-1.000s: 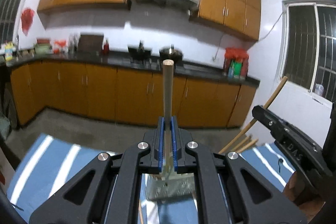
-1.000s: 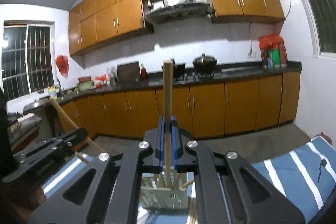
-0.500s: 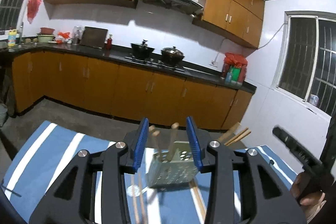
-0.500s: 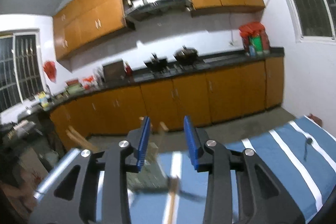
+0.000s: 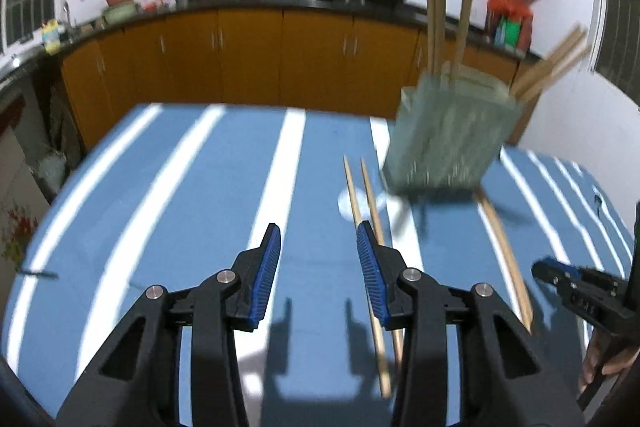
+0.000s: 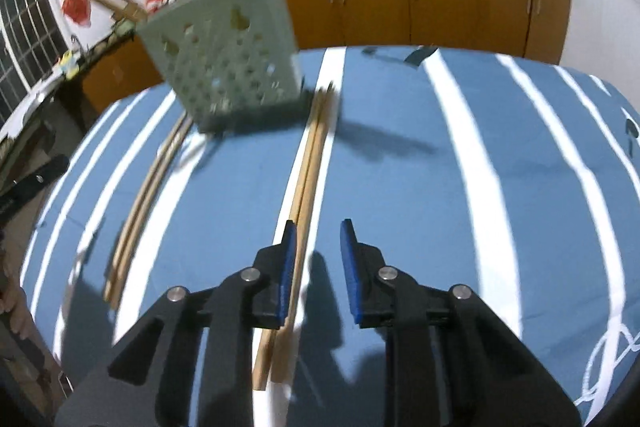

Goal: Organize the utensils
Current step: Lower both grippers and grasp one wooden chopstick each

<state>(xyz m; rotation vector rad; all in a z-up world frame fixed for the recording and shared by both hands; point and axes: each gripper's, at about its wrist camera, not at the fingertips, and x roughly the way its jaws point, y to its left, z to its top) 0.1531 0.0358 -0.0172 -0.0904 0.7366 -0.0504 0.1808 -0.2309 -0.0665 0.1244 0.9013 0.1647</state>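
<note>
Two pairs of wooden chopsticks point(image 6: 310, 171) point(image 6: 146, 195) lie on the blue striped worktop point(image 6: 440, 187) near the perforated green holder point(image 6: 224, 55), left claw point(image 5: 318, 263) and right claw point(image 6: 318, 263) both apart, empty.

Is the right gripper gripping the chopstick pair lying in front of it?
Apart. In the right wrist view the right gripper is open and empty; the chopstick pair lies on the tablecloth, passing under its left finger.

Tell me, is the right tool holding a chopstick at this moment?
No, the right tool is open and empty, with a pair of chopsticks lying on the striped tablecloth beneath its left finger.
</note>
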